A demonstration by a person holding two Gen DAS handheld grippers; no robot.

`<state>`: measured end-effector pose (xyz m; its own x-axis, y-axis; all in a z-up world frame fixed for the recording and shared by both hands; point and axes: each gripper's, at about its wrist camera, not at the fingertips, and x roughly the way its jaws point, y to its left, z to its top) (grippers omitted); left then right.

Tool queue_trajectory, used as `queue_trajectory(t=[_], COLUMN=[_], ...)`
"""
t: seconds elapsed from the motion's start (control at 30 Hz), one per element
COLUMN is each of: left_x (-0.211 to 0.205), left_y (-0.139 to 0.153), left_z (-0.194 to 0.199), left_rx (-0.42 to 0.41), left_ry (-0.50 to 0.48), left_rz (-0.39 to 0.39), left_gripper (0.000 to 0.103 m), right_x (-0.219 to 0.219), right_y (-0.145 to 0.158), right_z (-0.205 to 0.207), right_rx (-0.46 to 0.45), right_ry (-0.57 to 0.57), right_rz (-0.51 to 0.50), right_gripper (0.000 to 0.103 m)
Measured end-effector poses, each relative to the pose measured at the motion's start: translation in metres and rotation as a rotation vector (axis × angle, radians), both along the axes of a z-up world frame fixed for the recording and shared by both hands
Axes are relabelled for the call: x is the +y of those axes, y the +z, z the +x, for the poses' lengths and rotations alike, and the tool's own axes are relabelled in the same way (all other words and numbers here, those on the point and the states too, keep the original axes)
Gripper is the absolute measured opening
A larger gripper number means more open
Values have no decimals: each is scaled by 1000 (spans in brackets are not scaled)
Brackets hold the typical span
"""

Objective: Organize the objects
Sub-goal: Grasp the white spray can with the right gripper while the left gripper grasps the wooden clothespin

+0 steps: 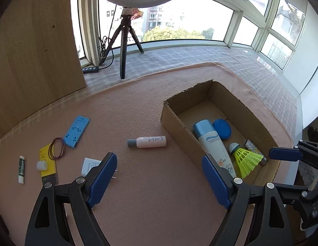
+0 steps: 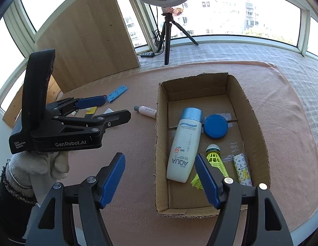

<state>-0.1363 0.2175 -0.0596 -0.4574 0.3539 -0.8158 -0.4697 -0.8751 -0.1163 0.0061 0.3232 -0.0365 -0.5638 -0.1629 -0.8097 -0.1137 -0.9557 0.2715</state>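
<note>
A cardboard box point(image 1: 173, 121) point(image 2: 162, 143) on the pink cloth holds a white sunscreen bottle point(image 2: 184, 149), a blue round lid point(image 2: 216, 126), a yellow shuttlecock point(image 2: 217, 163) and a small patterned packet point(image 2: 243, 169). A small pink bottle point(image 1: 147, 141) lies left of the box. My left gripper point(image 1: 159, 176) is open and empty, just in front of that bottle; it also shows in the right wrist view point(image 2: 109, 107). My right gripper point(image 2: 160, 176) is open and empty over the box's near left corner.
At the left lie a blue plastic holder point(image 1: 76, 131), red rubber bands point(image 1: 57, 148), a yellow card point(image 1: 48, 164) with a white cap point(image 1: 42, 165), a lip balm stick point(image 1: 21, 169) and a white charger point(image 1: 90, 167). A ring-light tripod point(image 1: 124, 47) and a wooden board point(image 1: 33, 47) stand behind.
</note>
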Motion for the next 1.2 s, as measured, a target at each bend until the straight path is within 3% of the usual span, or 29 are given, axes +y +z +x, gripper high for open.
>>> queue_trajectory(t=[0.37,0.57,0.73,0.9,1.2], left_x=[-94,-113,-116,-114,-112], left_y=[-20,-30,-39,-50,-71], left_z=[1,-1,-2,-9,-27], left_rx=[-50,-75,-101,-122,-173], left_ry=[145,175,178,178,191], left_rz=[-25,-23,-24,-32,-48], left_gripper=[83,78,73,67,56], right_x=[-46,-55,-61,-63,-77], right_y=[-4,-3,-7,-24,-68], right_z=[-33,-68,-110,-154,-206], right_rx=[-5,-15,-62,-149,-300], right_ry=[87,140,180,222,307], right_rz=[-46,-97,-28,30,141], right_gripper=[67,67,65,47,32])
